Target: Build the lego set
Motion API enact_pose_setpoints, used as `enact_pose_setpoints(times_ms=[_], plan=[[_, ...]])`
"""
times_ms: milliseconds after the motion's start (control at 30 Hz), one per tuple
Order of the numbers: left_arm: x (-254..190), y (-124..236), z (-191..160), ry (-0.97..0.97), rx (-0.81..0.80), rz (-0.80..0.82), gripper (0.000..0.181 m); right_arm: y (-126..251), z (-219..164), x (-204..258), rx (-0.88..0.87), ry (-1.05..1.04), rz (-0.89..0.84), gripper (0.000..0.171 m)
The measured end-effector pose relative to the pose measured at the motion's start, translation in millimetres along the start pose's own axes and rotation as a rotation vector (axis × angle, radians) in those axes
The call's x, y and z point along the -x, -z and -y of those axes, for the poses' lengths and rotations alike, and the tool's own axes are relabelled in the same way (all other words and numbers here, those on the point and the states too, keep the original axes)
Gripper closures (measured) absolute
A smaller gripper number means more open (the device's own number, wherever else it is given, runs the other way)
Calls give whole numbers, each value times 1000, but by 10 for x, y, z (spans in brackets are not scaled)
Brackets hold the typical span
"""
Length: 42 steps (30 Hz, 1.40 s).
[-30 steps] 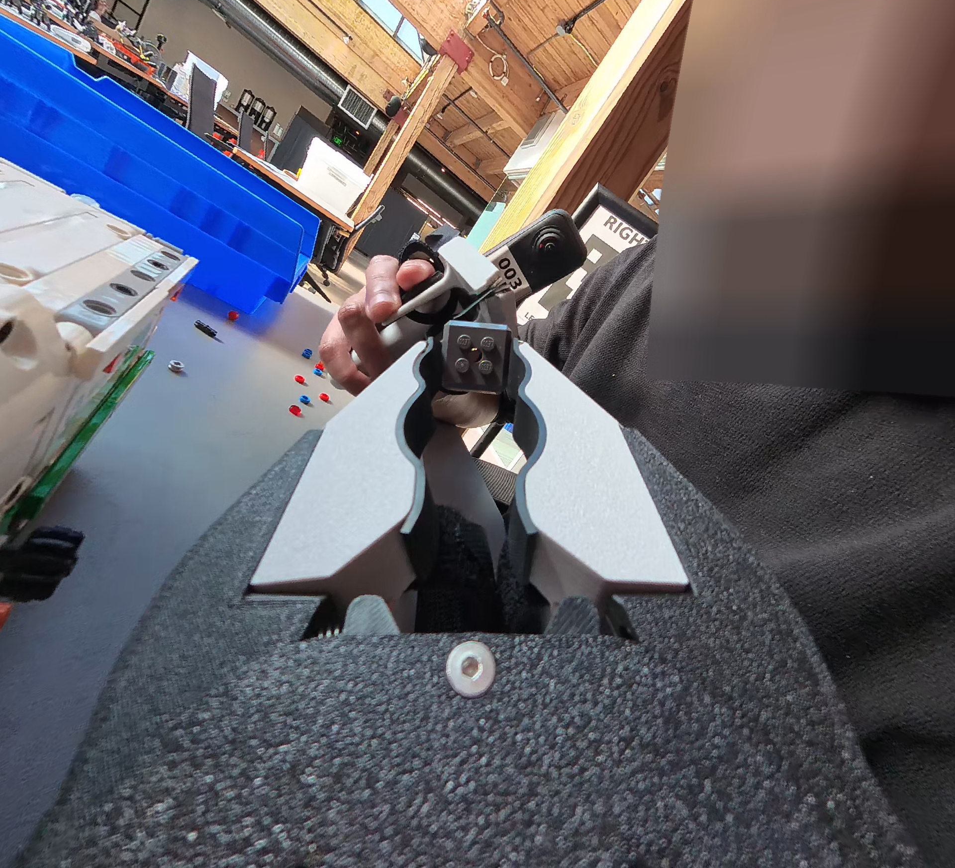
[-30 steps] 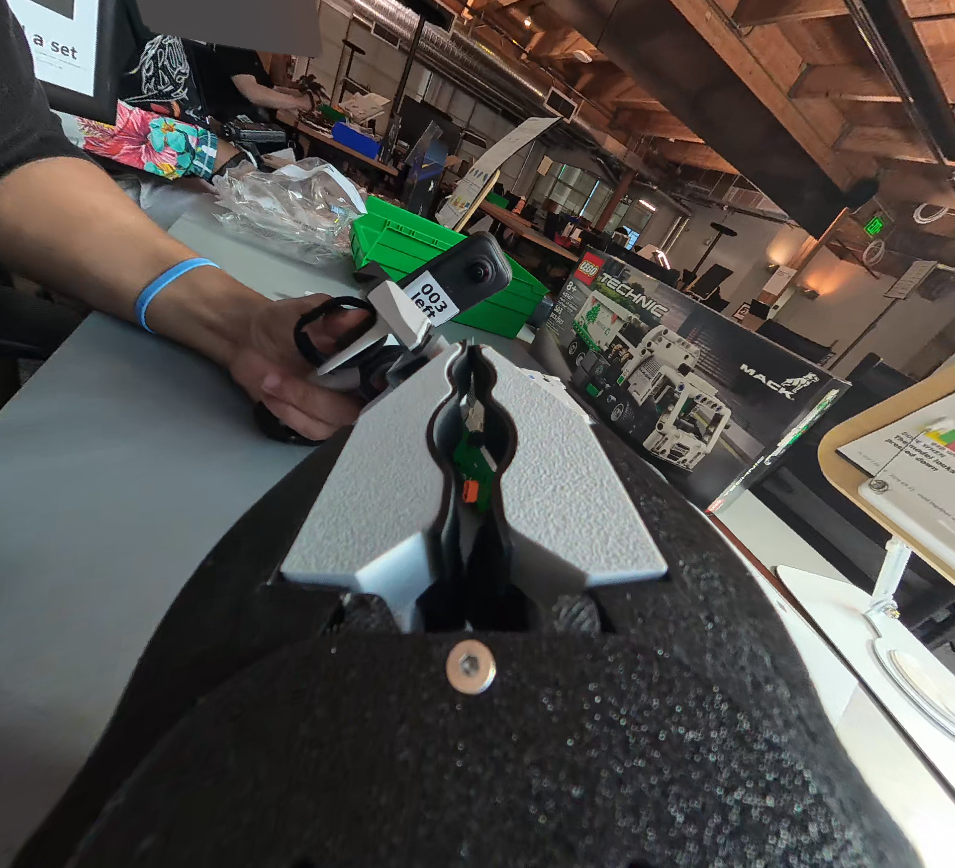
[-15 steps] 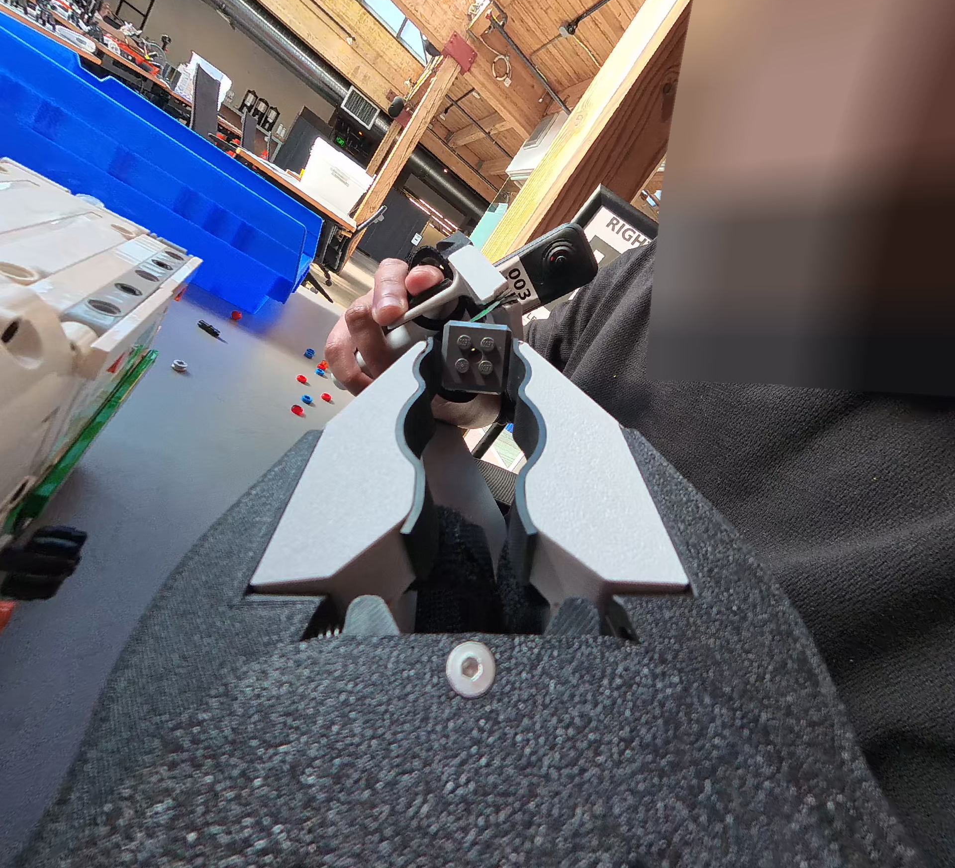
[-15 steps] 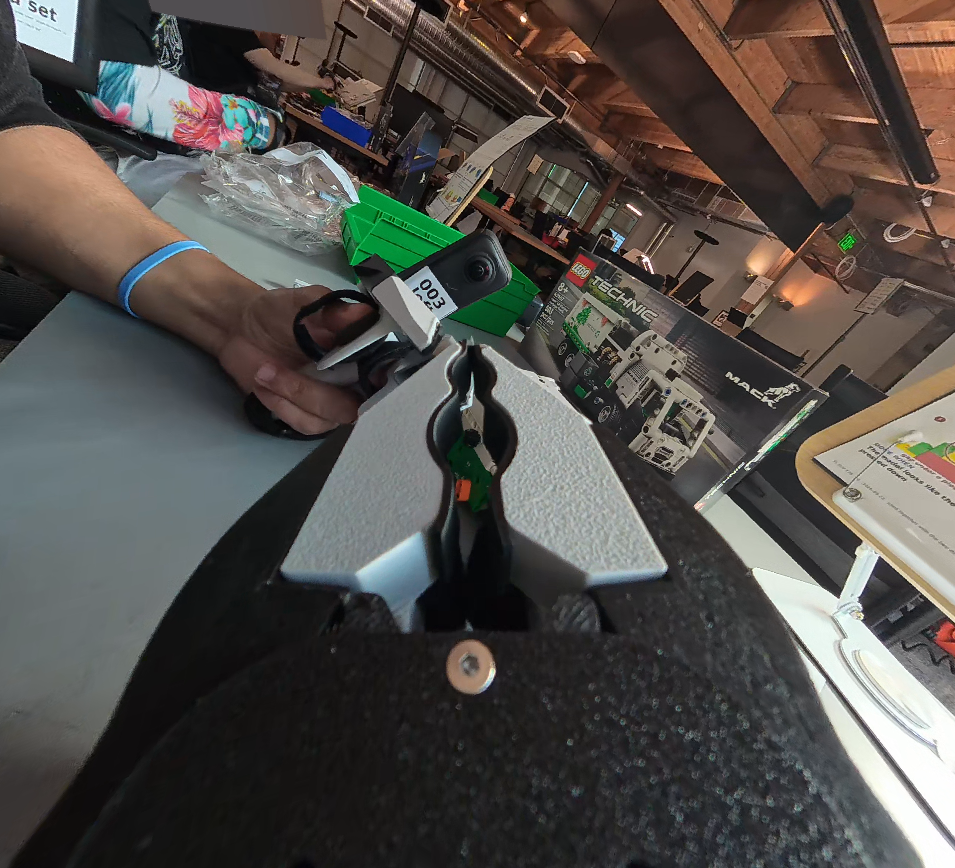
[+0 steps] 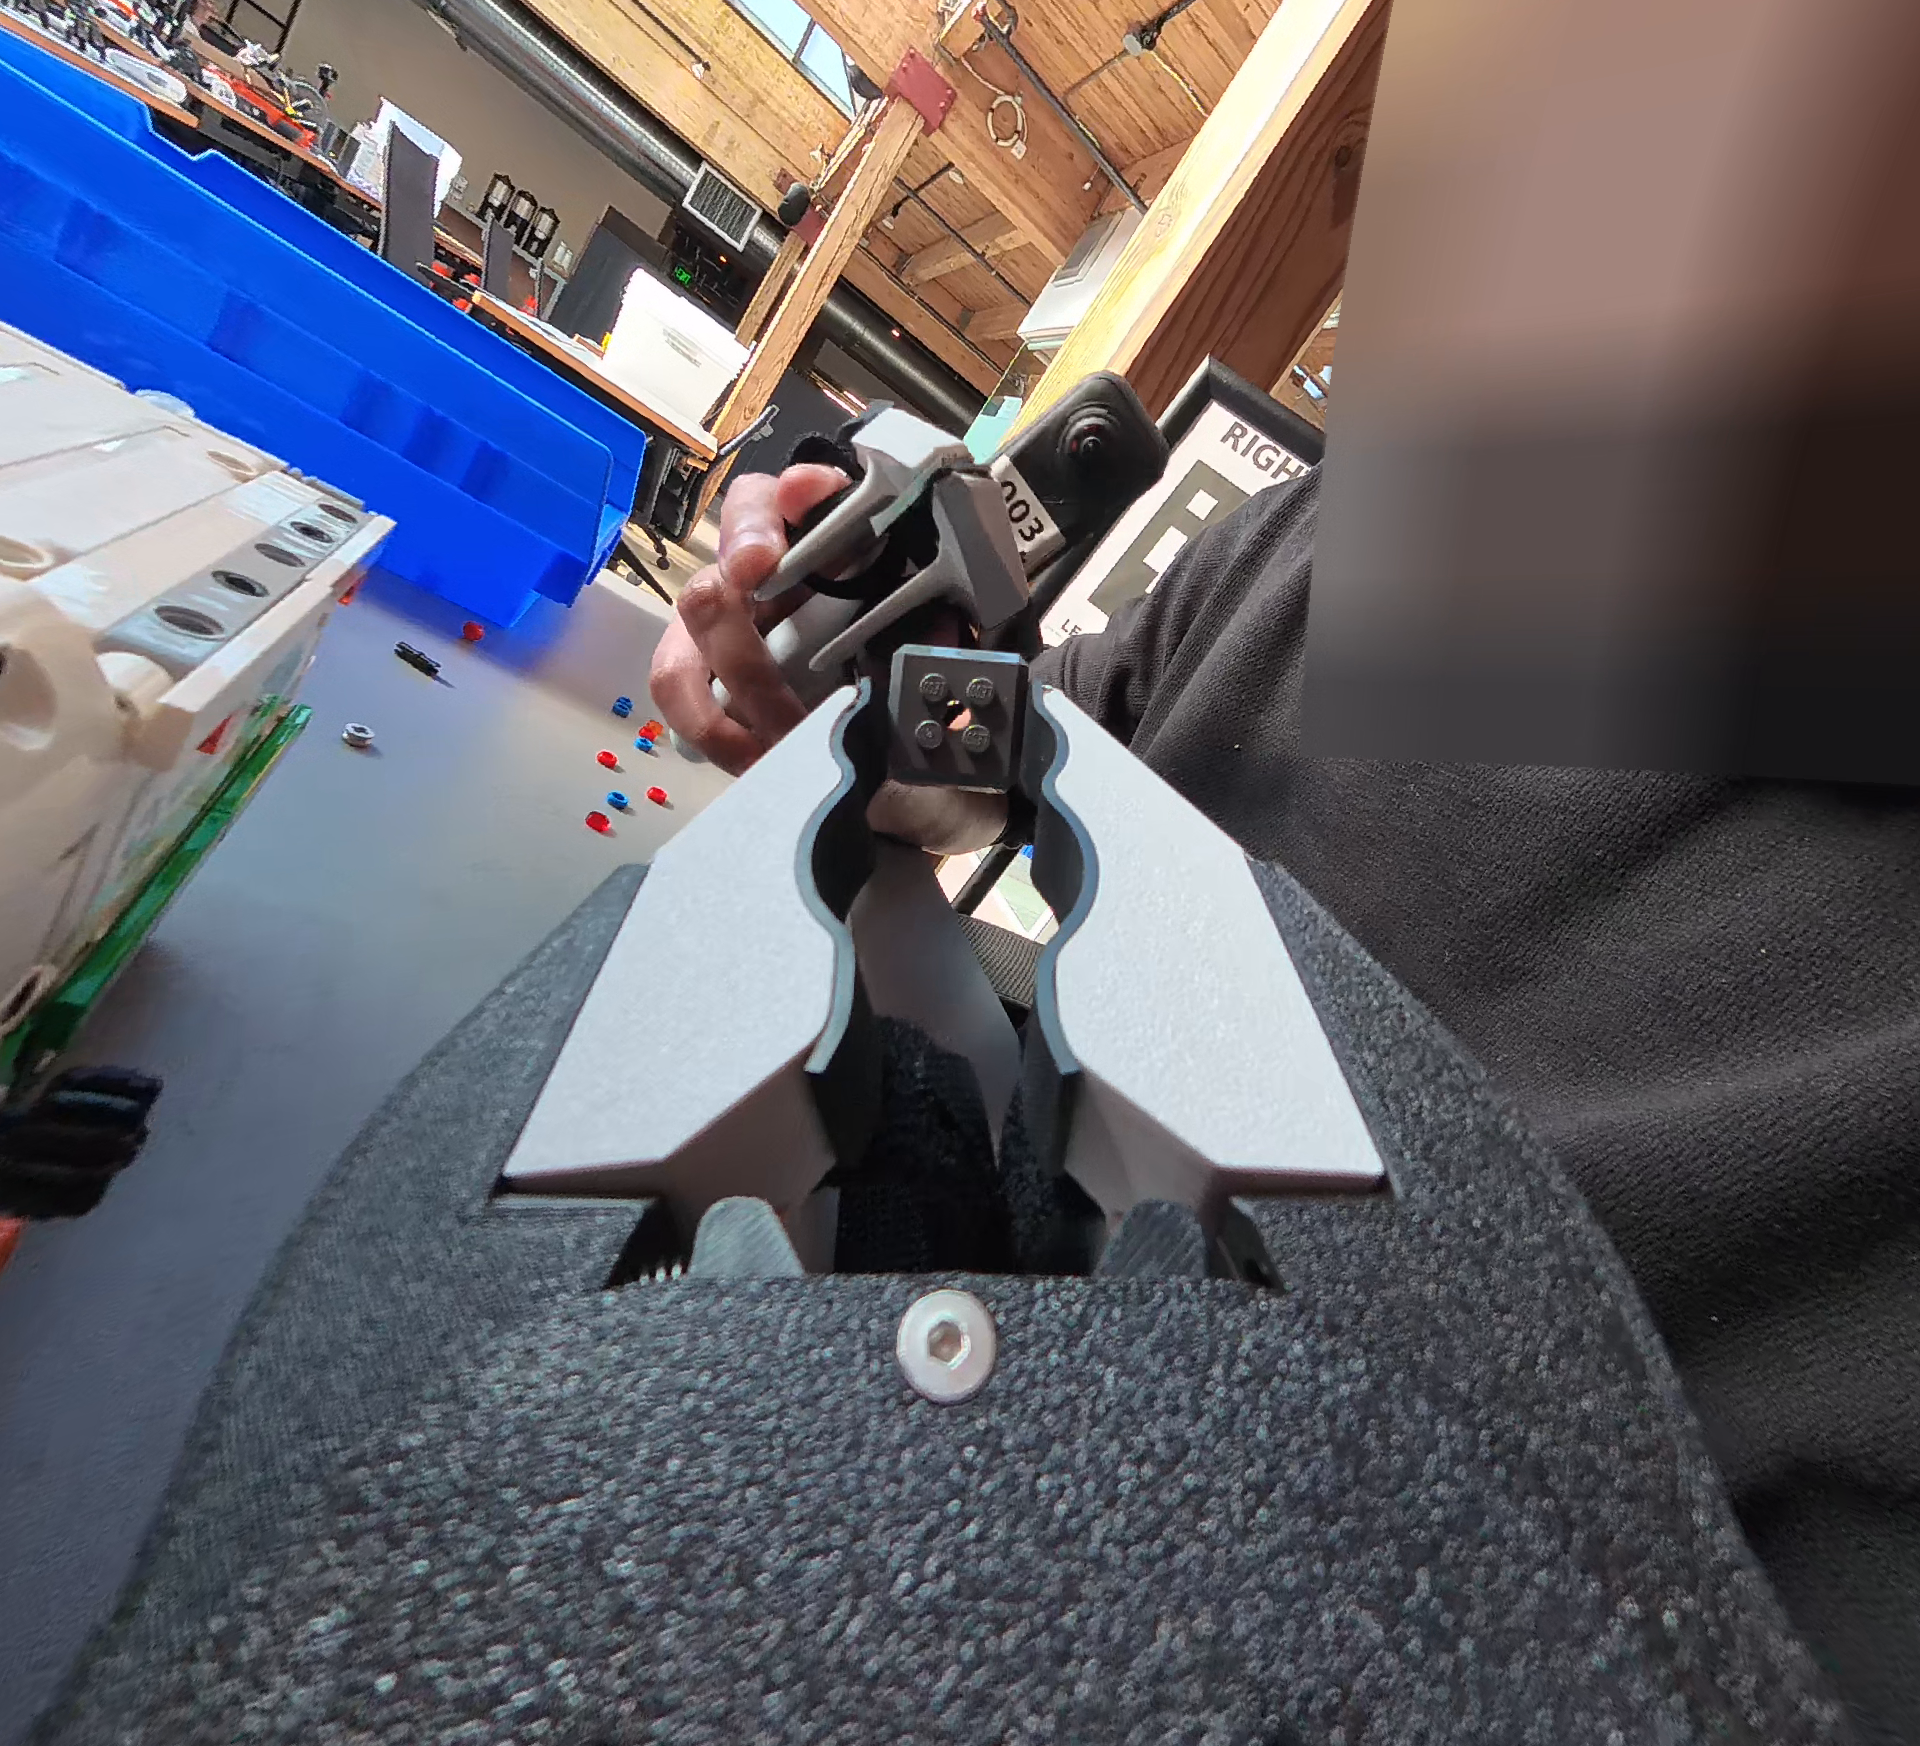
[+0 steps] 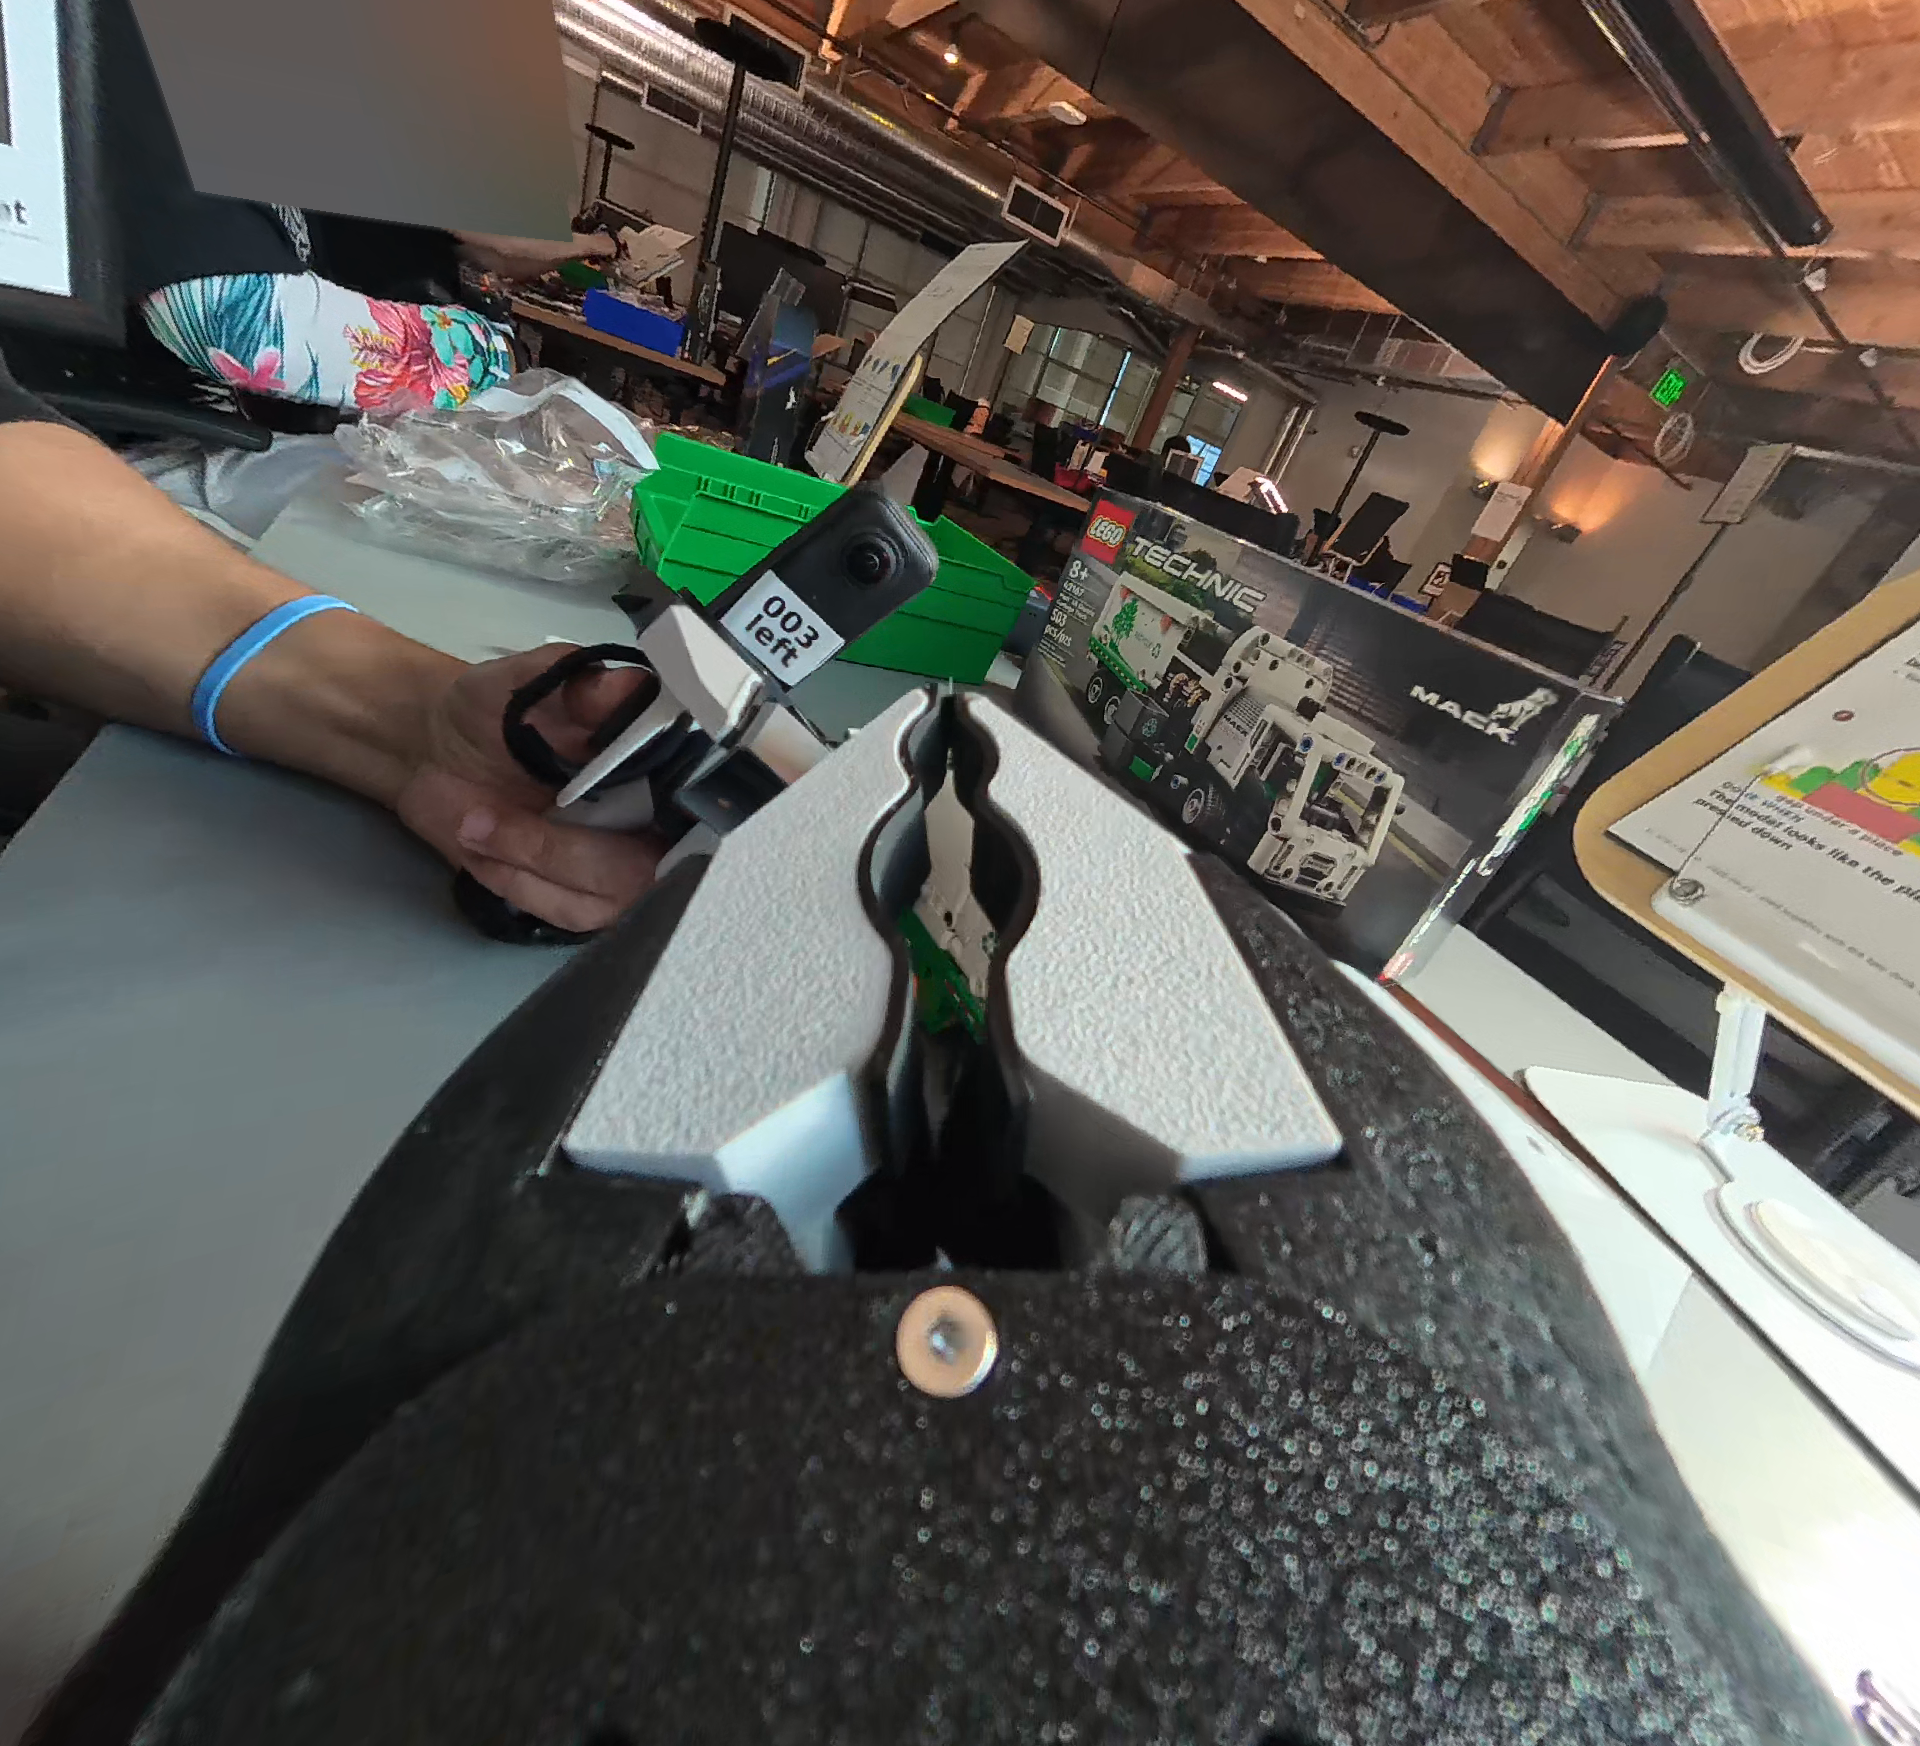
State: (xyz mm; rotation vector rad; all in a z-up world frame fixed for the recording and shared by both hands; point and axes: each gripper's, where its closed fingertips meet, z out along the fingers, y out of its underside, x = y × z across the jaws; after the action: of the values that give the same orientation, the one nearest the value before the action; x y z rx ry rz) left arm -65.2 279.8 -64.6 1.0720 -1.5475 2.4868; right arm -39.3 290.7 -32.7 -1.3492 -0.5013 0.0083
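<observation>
Raised and brought nearer since a second ago: right gripper [image 6: 945,709], now just above and behind the left one's load, as if lining up for a hand-over or a fit, at a guess.

Truck model [image 5: 135,605]: stands on the worktop [image 5: 436,865] off to the left gripper's side, white over green, short of the far edge; part-built, and probably where the held piece belongs.

Left gripper [image 5: 951,709]: clamped on a grey plate [image 5: 958,728], held by two opposite edges at the very tips, studs towards the camera, clear of the worktop. Likely kept so to leave both faces free for pressing on.

Right gripper: fingers drawn together to a thin slit, nothing seen between the tips.

Around, by size:
- Blue bin [image 5: 312,366] along the far edge behind the model.
- Box [image 6: 1299,761] upright near the worktop's right edge, beside a tilted instruction board [image 6: 1766,813].
- Green bin [image 6: 831,553] and clear bags [image 6: 499,481] at the far side.
- Loose red and blue bits [image 5: 623,771], a grey ring [image 5: 356,736] and a black pin [image 5: 416,657], scattered between model and grippers.

Nothing large in the path to the model; only those small bits, easy to knock.
</observation>
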Motion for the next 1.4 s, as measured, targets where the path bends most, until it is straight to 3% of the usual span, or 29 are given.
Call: enact_pose_setpoints(times_ms=[267, 1400], plan=[[2, 3, 5, 7, -4, -3, 157, -50, -59, 235, 32, 182, 38, 171], [0, 0, 3, 9, -3, -6, 157, -62, -85, 296, 37, 187, 70, 171]])
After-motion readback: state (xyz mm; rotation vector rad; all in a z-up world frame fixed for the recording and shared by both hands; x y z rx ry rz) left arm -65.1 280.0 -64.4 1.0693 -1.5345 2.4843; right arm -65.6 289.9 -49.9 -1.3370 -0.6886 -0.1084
